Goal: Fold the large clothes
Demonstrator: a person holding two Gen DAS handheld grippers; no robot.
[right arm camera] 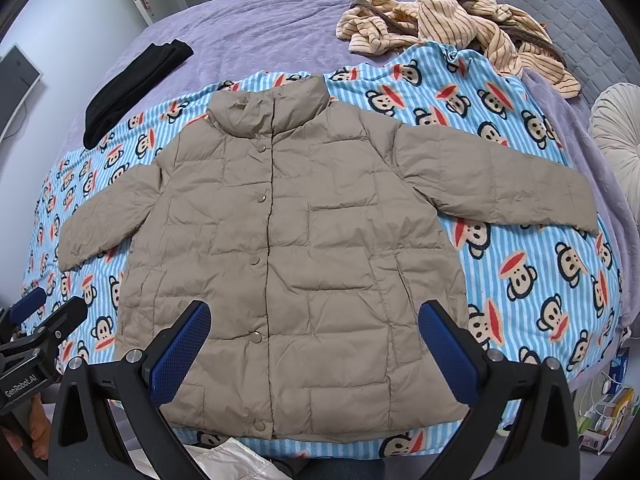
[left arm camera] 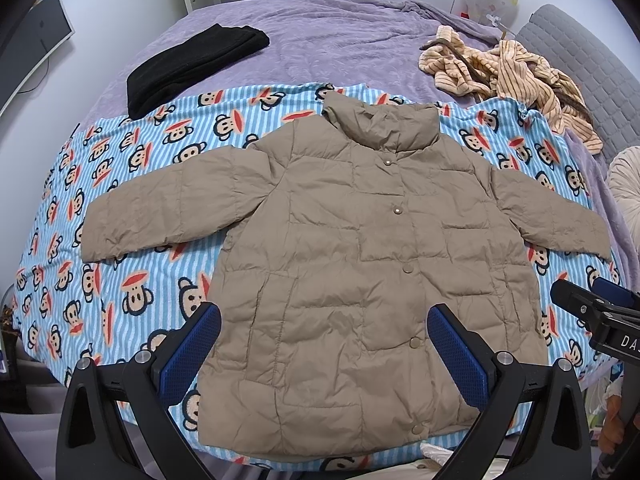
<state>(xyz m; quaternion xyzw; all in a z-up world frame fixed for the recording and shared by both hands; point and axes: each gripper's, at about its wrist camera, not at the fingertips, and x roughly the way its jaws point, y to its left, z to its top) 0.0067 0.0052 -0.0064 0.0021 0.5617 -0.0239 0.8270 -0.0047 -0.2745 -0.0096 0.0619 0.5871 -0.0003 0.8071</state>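
My left tool (left arm camera: pixel 324 344) and right tool (right arm camera: pixel 314 340) hover wide open and empty over the hem of the tan quilted puffer jacket (left arm camera: pixel 352 264). It lies collar-away near the bed's (left arm camera: pixel 328 28) near edge, each sleeve nearer its own tool.

Both my wrist views are bright and evenly lit by soft, diffuse room light; I cannot tell its source. Shadows are faint, only thin dark lines under the edges of the tan puffer jacket (left arm camera: pixel 352 248) ahead of my gripper. I see no harsh glare, just small glints on the jacket's snaps. Focus is sharp across the middle. The fisheye bends the bed (left arm camera: pixel 320 40) into a dome, and black vignette fills the corners. Far edges look stretched and slightly soft.
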